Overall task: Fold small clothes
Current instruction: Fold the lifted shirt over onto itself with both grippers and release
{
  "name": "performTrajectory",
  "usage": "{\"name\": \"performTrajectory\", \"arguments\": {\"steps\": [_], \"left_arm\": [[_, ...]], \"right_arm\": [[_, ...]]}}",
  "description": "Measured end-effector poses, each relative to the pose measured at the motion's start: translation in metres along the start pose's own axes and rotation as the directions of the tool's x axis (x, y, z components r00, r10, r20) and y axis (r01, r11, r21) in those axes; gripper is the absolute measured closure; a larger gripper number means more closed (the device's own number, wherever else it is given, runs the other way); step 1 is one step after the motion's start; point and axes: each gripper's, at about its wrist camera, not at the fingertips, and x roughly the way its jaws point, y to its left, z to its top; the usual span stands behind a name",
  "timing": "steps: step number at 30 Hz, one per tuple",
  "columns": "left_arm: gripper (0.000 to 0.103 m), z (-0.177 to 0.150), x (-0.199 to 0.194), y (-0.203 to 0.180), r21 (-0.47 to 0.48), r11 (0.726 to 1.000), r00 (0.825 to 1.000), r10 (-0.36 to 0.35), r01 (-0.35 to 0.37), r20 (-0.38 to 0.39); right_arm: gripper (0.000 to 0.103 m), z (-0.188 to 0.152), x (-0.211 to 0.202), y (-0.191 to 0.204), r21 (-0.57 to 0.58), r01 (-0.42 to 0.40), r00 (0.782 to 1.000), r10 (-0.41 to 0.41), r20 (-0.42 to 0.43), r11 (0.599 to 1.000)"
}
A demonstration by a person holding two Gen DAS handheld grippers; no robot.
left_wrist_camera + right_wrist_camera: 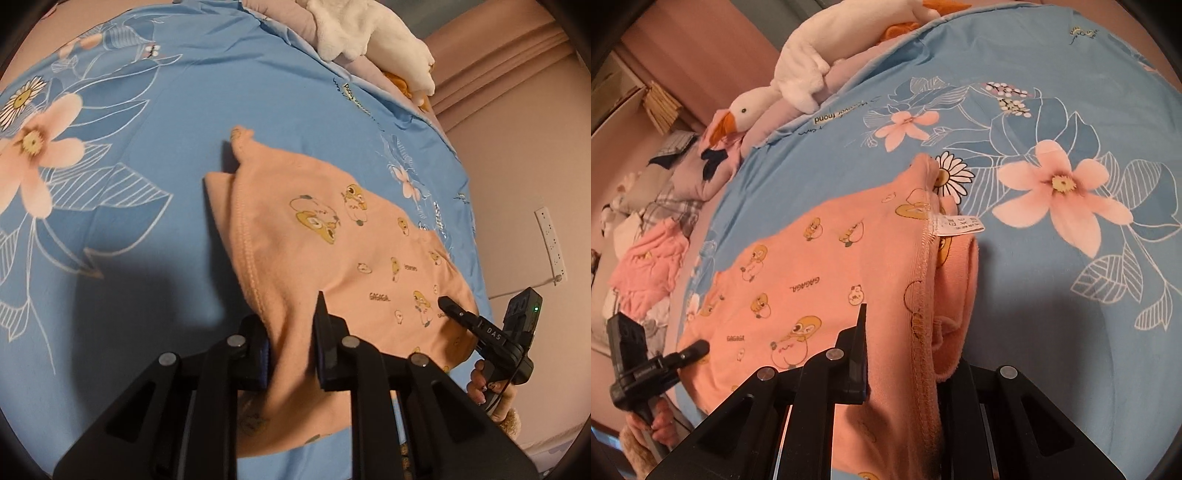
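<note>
A small peach garment (332, 236) printed with yellow cartoon ducks lies spread on the blue floral bed cover (147, 147). My left gripper (291, 332) is shut on the garment's near edge, cloth pinched between its fingers. My right gripper (901, 343) is shut on the other near edge, by the overlocked seam and the white care label (956, 225); its right finger is hidden under cloth. Each gripper shows in the other's view, the right gripper (458, 312) at the far right and the left gripper (690, 349) at the far left. The garment (827, 273) is partly lifted at the near side.
A white plush goose (798, 70) lies at the bed's head, also in the left wrist view (365, 33). A pile of pink and checked clothes (650, 254) sits beside the bed at the left. A wall socket (552, 243) is on the pink wall at the right.
</note>
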Motion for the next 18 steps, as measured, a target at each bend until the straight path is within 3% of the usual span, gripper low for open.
{"name": "performTrajectory", "arguments": {"steps": [9, 14, 16, 18], "left_arm": [[0.088, -0.007, -0.011, -0.007, 0.017, 1.000, 1.000, -0.017, 0.017, 0.008], [0.082, -0.006, -0.001, -0.004, 0.024, 1.000, 0.999, 0.019, -0.018, -0.028], [0.078, -0.007, -0.002, -0.004, 0.024, 0.999, 0.999, 0.037, -0.037, -0.029], [0.072, -0.006, -0.004, -0.005, 0.023, 0.998, 0.998, 0.053, -0.052, -0.020]], "right_arm": [[0.088, -0.009, -0.015, 0.009, -0.021, 0.017, 1.000, -0.017, 0.013, 1.000], [0.088, -0.013, -0.009, 0.000, 0.013, 0.037, 0.999, -0.037, -0.010, 0.999], [0.082, -0.015, -0.005, -0.003, 0.022, 0.074, 0.997, -0.073, -0.018, 0.997], [0.065, -0.019, -0.004, -0.005, 0.016, 0.118, 0.993, -0.118, -0.009, 0.993]]}}
